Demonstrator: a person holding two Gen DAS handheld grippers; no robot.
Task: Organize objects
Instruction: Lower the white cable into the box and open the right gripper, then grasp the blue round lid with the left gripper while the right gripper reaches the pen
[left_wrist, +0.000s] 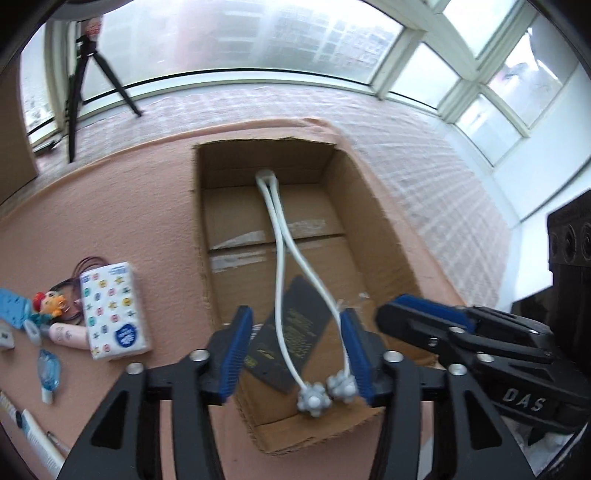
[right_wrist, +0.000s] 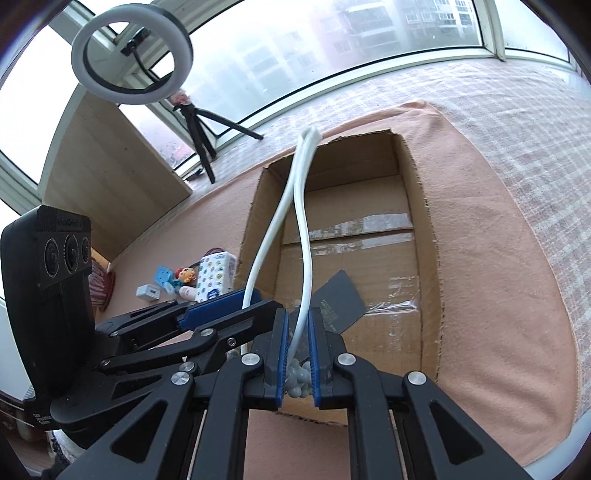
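The right hand-held gripper (right_wrist: 298, 350) pinches one knobbly grey roller end of the white two-armed plastic massager (right_wrist: 301, 236) over the open cardboard box (right_wrist: 430, 258), while the left hand-held gripper (left_wrist: 295, 354), jaws spread, has both arms and two rollers loose between its ribbed blue pads.

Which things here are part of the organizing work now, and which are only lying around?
In the job:
white massager
cardboard box
dark card
tissue pack
doll

Lying about:
tripod
ring light
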